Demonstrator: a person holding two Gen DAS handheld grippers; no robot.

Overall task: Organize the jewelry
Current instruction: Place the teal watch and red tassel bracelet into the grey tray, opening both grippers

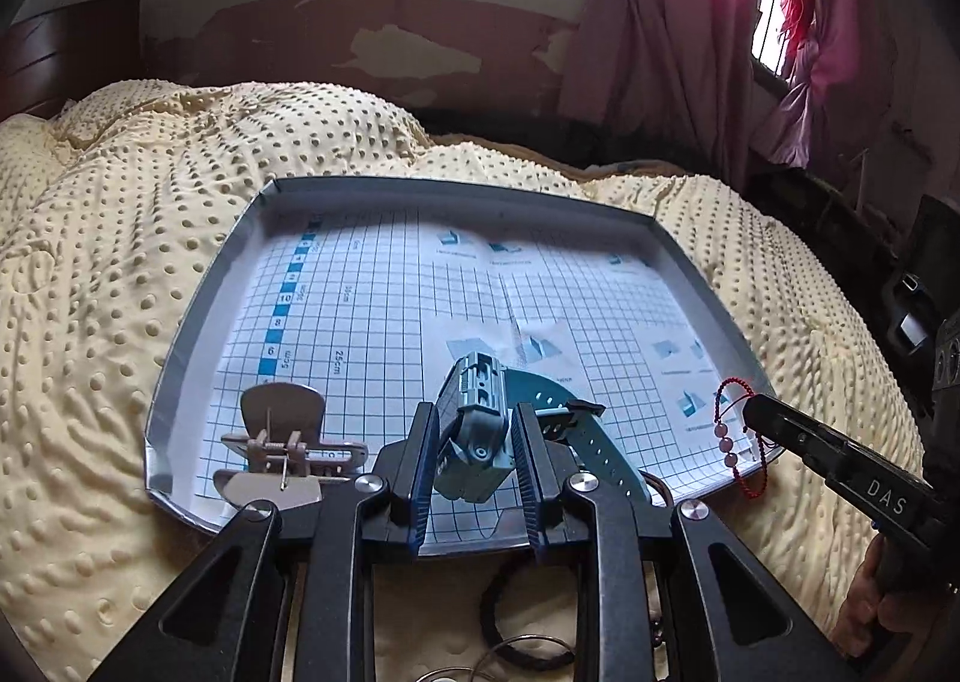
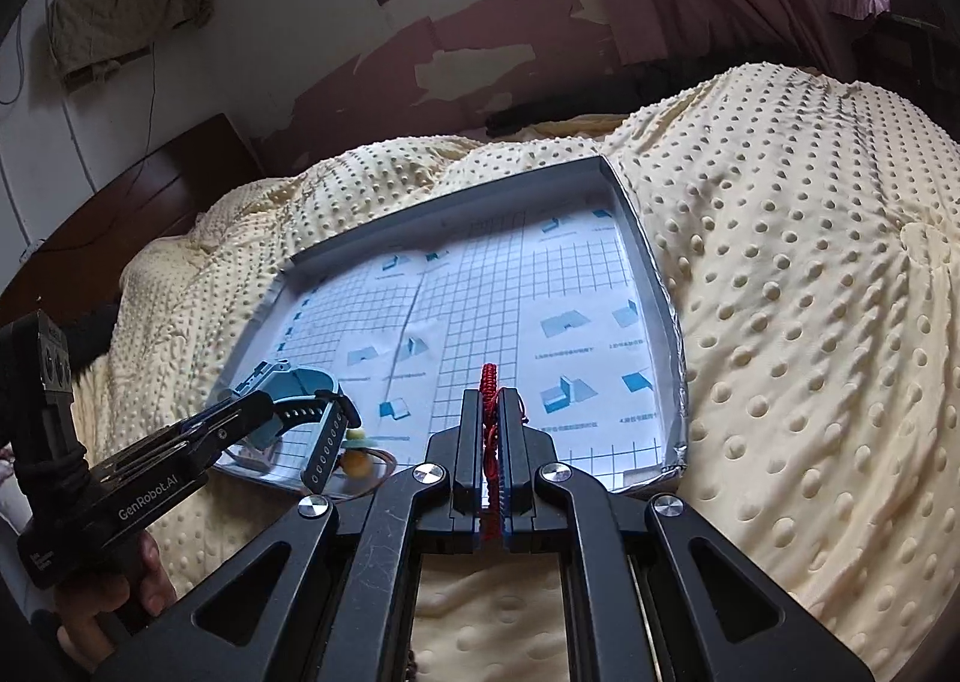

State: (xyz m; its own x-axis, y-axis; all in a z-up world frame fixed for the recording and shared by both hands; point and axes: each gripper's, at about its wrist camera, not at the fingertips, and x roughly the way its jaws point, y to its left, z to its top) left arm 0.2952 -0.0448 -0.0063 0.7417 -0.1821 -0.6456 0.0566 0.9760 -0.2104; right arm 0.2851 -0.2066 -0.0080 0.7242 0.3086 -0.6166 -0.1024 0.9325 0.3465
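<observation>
A shallow grey tray [image 1: 198, 316] lined with blue grid paper lies on a cream dotted blanket. My left gripper [image 1: 474, 415] is shut on a light blue watch [image 1: 474, 442], held over the tray's near edge with its strap [image 1: 591, 454] trailing right. A beige hair claw clip [image 1: 282, 442] rests in the tray's near left corner. My right gripper [image 2: 491, 400] is shut on a red cord bracelet [image 2: 489, 382] above the tray [image 2: 648, 256]; in the left wrist view the bracelet [image 1: 729, 430] with pink beads dangles from that gripper [image 1: 753, 406] at the tray's right corner.
The cream blanket [image 2: 780, 322] rises in folds around the tray. A black hair tie [image 1: 498, 622] and thin metal rings [image 1: 516, 658] lie on the blanket below the left gripper. A yellow bead piece on thin cord [image 2: 357, 460] sits by the tray's near corner. A hand [image 2: 114, 604] holds the left gripper [image 2: 264, 406].
</observation>
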